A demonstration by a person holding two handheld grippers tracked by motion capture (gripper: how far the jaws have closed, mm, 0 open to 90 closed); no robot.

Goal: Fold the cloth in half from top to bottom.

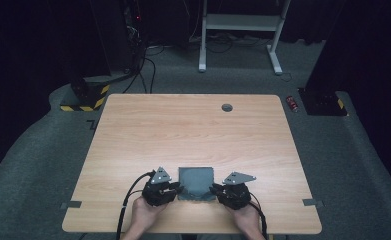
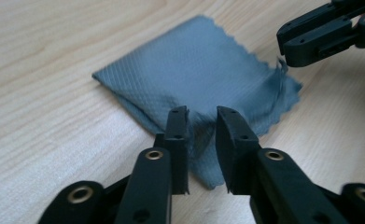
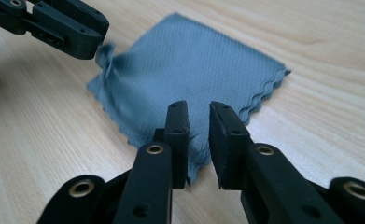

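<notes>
Cloth (image 1: 196,183), grey-blue and folded into a rough square, was the whole story here, but going big to small: it all sat on a pale wood-grain table (image 1: 193,135), and the cloth lay flat near the table's front edge, about the middle of its width. A small dark round cap (image 1: 227,107) sat far behind the cloth, near the table's back edge, and two bits of grey tape (image 1: 71,204) sat at the table's front corners, well off to either side of the cloth.

The left gripper (image 1: 175,189) was at the cloth's left front corner and the right gripper (image 1: 214,190) at its right front corner, each held in a hand (image 1: 145,212) coming in from the near edge.

In the left gripper view the cloth (image 2: 194,79) showed a zigzag cut edge and a fine woven texture, and the left gripper (image 2: 202,122) had its jaws parted by a narrow gap, with the cloth's corner lying in that gap but the pads not pressing on it. Same deal in the right gripper view: the right gripper (image 3: 199,116) stood slightly apart over the cloth's (image 3: 189,65) near corner, nothing pinched. The far corner by the other gripper looked a bit puckered up.
</notes>
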